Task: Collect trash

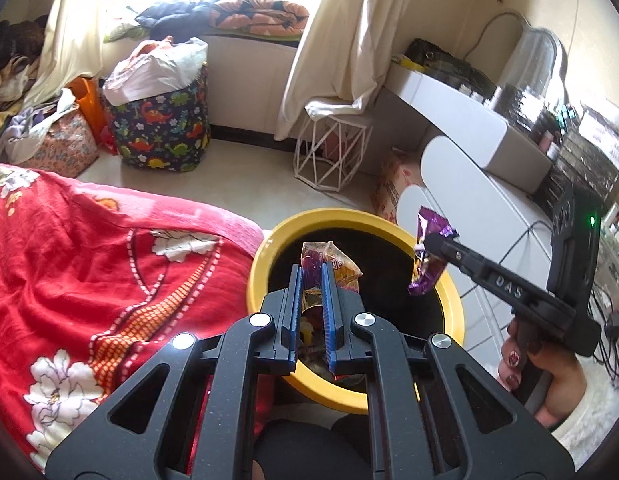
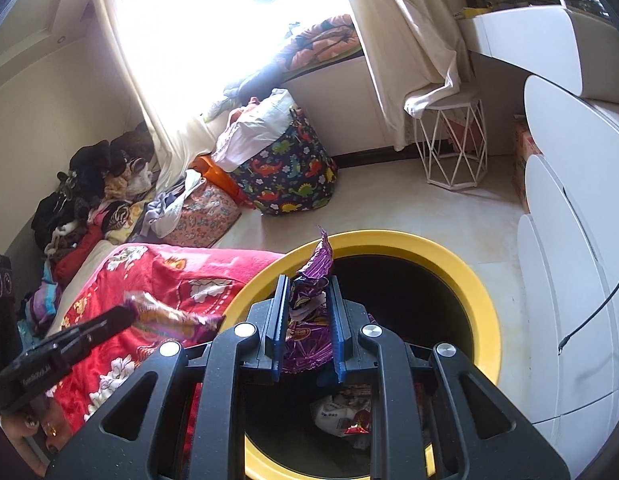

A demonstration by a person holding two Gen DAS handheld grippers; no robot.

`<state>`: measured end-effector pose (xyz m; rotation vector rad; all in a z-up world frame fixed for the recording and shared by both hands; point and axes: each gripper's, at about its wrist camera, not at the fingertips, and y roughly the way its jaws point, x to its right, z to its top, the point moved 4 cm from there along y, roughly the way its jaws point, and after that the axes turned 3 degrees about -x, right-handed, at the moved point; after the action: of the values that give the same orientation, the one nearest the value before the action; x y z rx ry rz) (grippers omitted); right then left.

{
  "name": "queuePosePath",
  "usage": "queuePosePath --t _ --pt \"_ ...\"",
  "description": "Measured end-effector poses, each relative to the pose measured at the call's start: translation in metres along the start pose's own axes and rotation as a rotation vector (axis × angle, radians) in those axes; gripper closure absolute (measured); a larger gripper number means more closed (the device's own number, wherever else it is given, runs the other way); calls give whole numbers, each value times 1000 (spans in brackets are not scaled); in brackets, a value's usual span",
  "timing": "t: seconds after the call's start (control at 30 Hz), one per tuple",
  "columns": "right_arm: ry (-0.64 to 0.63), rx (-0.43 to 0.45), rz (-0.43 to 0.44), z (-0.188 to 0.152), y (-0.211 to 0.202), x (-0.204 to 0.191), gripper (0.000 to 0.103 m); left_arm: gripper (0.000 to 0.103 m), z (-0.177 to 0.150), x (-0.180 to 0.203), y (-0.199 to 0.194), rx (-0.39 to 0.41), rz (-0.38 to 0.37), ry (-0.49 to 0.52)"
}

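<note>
The left gripper [image 1: 312, 280] sits nearest the lens, its blue pads clamped on an orange wrapper [image 1: 333, 268] that sticks up crumpled and glossy above the fingertips. It hangs over the near side of the yellow bin [image 1: 265, 264], just inside the rim. Across the opening, the right gripper [image 2: 307, 292] is clamped on a purple wrapper [image 2: 315, 268] — a foil packet, creased and twisted, with one torn corner standing up past the pads and the rest bunched between them. That one too hangs over the dark mouth of the bin, near the rim on the side by the red blanket [image 1: 109, 272].

The step in hand looks like the drop. To do it well, each wrapper should be carried clear of the rim toward the middle of the opening before the jaws part — light foil like this can flutter sideways or cling to a pad, so a low release and a wide opening would help. The orange one sits closest to the edge and is the likelier to land on the blanket.

Inside the bin, other rubbish [image 2: 341, 416] already lies at the bottom: a white packet with red print. Beyond stand a dinosaur-print bag [image 1: 161, 132] and a white wire stool [image 1: 329, 152] on the floor.
</note>
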<state>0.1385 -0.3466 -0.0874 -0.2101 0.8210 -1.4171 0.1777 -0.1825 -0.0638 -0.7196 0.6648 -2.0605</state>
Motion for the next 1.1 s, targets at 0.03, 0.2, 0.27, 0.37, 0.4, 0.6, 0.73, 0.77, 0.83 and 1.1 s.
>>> queuePosePath --t 0.03,0.2,0.27,0.37,0.4,0.6,0.73,0.77,0.83,1.1 --pt "3 -1 -3 0 0 3 85 97 -1 3 2 -7 -4 7" --pt "25 -11 -15 -2 1 14 83 97 -7 18 15 -44 -14 56" --pt "33 -14 -20 -1 2 17 83 97 -10 22 21 -60 -16 71" --pt "46 -20 -23 -2 3 22 83 97 -14 27 29 -80 -22 79" --pt "48 -23 -22 -2 4 24 83 97 -15 28 31 -85 -23 81" --pt "65 -37 -19 -3 6 31 77 97 -21 35 45 -126 -28 99" --pt "75 -37 -20 -4 5 35 73 97 -24 36 53 -144 -30 100" --pt "77 -37 -20 -4 5 36 72 97 -24 37 54 -147 -30 98" --pt "79 -35 -22 -4 4 37 70 93 -25 37 56 -155 -32 97" --pt "79 -33 -30 -5 -3 40 55 53 -26 36 52 -153 -17 78"
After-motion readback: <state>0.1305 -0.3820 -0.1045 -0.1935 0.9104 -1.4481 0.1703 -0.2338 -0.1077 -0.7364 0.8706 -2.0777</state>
